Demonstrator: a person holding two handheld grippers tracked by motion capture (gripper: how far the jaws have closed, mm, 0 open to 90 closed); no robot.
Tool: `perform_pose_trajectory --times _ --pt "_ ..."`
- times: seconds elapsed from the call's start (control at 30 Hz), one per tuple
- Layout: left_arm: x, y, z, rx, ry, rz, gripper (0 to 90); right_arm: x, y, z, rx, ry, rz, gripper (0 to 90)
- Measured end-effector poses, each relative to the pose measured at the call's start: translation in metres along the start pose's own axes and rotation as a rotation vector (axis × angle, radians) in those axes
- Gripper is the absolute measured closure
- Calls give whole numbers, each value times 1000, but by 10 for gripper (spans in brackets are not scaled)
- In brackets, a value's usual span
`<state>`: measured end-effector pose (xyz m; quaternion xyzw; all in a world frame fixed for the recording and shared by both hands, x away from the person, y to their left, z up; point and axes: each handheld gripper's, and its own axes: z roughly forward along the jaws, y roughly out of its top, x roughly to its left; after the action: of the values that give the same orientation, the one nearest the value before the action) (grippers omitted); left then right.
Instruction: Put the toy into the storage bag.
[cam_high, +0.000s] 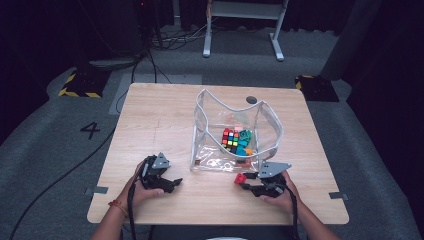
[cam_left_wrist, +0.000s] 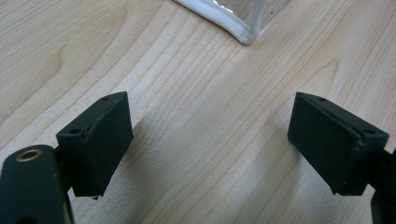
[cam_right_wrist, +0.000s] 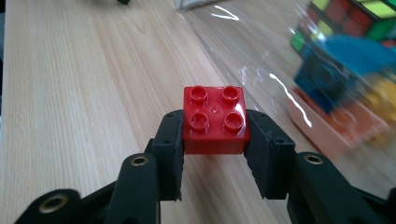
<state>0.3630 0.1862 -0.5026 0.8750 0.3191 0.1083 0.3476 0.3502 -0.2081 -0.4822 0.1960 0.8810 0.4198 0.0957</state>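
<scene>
A red four-stud brick (cam_right_wrist: 215, 120) sits between the jaws of my right gripper (cam_right_wrist: 215, 140), which is shut on its two sides just above the wooden table (cam_high: 160, 115). In the high view that red brick (cam_high: 240, 177) is just in front of the clear plastic bag (cam_high: 235, 131), and my right gripper (cam_high: 246, 181) points left. The bag holds a colourful puzzle cube (cam_high: 230, 138) and teal, blue and orange bricks (cam_right_wrist: 336, 88). My left gripper (cam_high: 175, 184) rests low at the front left, and its jaws (cam_left_wrist: 210, 144) stand open over bare wood.
The bag's white-trimmed corner (cam_left_wrist: 238, 30) lies a little beyond my left gripper. A dark round hole (cam_high: 251, 99) sits in the table behind the bag. Bare wood stretches left of the bag and along the front edge. White desk legs (cam_high: 277, 35) stand on the floor beyond.
</scene>
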Motion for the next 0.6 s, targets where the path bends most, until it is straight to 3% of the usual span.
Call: perform_pose_trajectory --times 0.2,0.3,0.6 --pt "0 0 0 0 0 0 141 -9 -19 -19 -1 -45 21 592" --pt "0 0 0 -2 1 -2 141 -16 -26 -32 -14 -73 66 592" --pt "0 0 0 -2 1 -3 141 -29 -47 -56 -11 -141 113 592"
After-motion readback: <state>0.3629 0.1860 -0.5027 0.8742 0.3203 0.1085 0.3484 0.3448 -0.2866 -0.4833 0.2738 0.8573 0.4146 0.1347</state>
